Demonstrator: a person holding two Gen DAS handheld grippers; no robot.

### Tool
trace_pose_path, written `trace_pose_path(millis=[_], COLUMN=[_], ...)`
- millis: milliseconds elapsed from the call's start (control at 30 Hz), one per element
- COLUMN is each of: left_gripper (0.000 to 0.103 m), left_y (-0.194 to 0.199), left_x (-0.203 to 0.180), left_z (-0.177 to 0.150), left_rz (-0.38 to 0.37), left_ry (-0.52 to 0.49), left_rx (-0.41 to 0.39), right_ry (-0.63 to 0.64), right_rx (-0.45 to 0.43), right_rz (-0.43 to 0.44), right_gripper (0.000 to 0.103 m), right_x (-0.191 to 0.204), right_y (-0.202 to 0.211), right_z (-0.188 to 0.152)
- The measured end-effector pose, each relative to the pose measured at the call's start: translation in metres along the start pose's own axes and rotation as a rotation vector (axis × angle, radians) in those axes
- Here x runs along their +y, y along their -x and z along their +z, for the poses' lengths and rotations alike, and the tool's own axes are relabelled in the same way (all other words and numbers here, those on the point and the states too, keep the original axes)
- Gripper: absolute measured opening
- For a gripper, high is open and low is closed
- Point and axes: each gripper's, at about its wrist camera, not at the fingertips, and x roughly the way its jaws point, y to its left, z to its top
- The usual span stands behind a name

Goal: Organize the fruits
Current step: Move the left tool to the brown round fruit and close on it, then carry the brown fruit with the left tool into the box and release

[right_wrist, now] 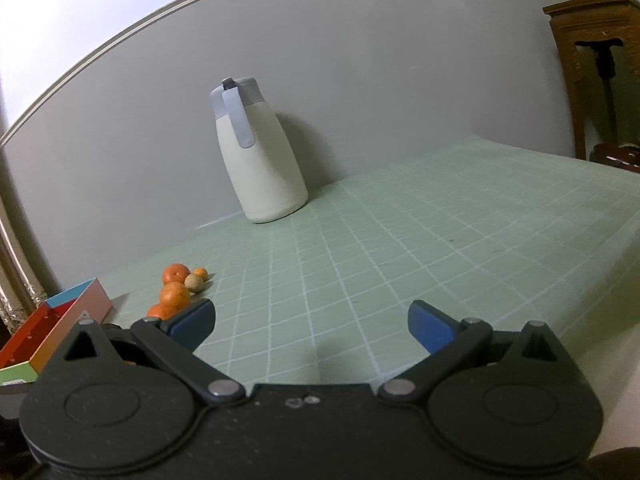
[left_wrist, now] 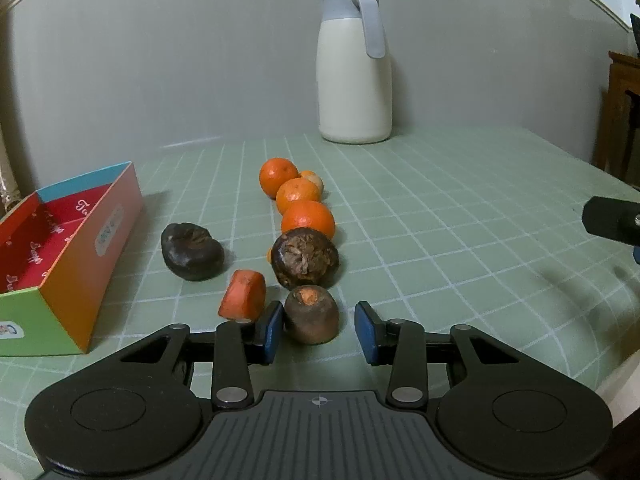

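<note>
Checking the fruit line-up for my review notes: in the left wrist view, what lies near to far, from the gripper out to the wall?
Left gripper → brown fruit between its fingers → dark round fruit → nearest orange → middle orange → far orange → white jug.

oranges: three
small pale round fruits: one
dark brown fruits: three
orange-red pieces: one
boxes: one
jugs: one

Home: thermos jug, carved wooden stand
</note>
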Motion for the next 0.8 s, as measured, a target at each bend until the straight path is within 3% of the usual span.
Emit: trace_pose_path(millis=[33, 400, 800], left_gripper=[0.03, 0.03, 0.03], left_y=[0.0, 0.007, 0.028], left_x=[0.0, 0.004, 0.076], left_z=[0.0, 0.003, 0.022], left_rz=[-0.006, 0.024, 0.202], left_ry=[0.002, -0.018, 0.026], left_rx=[-0.002, -0.041, -0.146], right_ry=[0.0, 0.0, 0.053], right_rx=[0.0, 0.003, 0.031], right_rz=[-0.003, 0.0, 0.078], right_gripper=[0.103, 0.103, 0.103], right_x=[-0.001, -0.003, 0.033], right_y=[0.0, 0.0, -0.01], right_z=[0.0, -0.002, -0.008])
